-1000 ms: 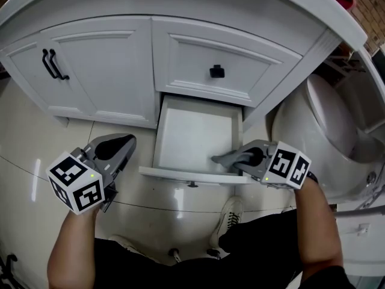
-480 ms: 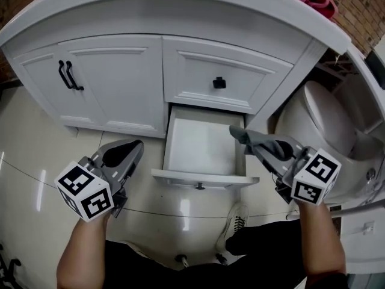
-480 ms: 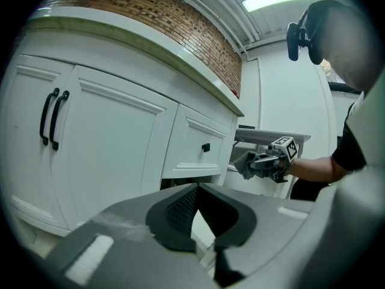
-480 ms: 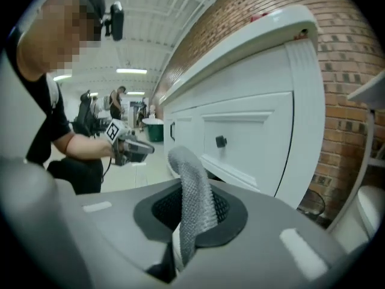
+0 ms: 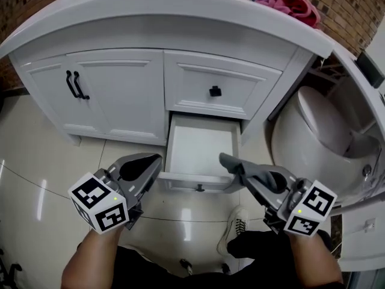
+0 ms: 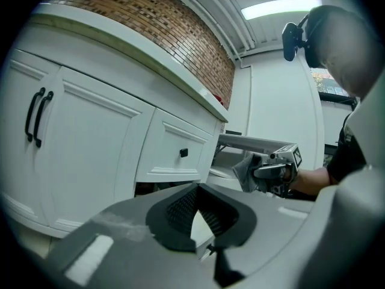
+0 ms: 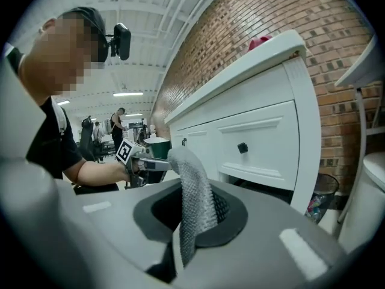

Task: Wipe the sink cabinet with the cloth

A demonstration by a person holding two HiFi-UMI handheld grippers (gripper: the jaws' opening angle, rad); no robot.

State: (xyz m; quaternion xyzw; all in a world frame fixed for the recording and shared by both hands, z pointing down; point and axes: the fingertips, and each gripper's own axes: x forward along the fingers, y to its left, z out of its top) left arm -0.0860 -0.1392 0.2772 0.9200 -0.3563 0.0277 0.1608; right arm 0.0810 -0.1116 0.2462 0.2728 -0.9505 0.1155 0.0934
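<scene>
Glossy tiled floor (image 5: 36,161) in front of the unit, person standing over it, one shoe (image 5: 234,224) showing below. Nearest: left claw (image 5: 157,159) clenched on nothing, parked low just left of the open drawer (image 5: 194,183). Reads as idle, kept off the wiping path; might brace the drawer, that's a guess. Right claw (image 5: 245,177) clamped on the grey cloth (image 5: 231,163); its own view showed the cloth pinched in the jaw seam with a free fold standing up past the tips, so fabric would meet the surface before the hard jaws. Cloth hung over the drawer's front right corner; whether it touched the rim I couldn't tell. Drawer was pulled out, inside bare white, presumably opened so the interior can be wiped. Behind it the white sink cabinet (image 5: 120,89): upper drawer with black knob (image 5: 215,91) shut, double doors with black handles (image 5: 75,84) shut. Toilet (image 5: 307,131) just right of the cabinet likely limits right-arm swing. Farthest, something pink (image 5: 295,2) on the desk (image 5: 180,5).
</scene>
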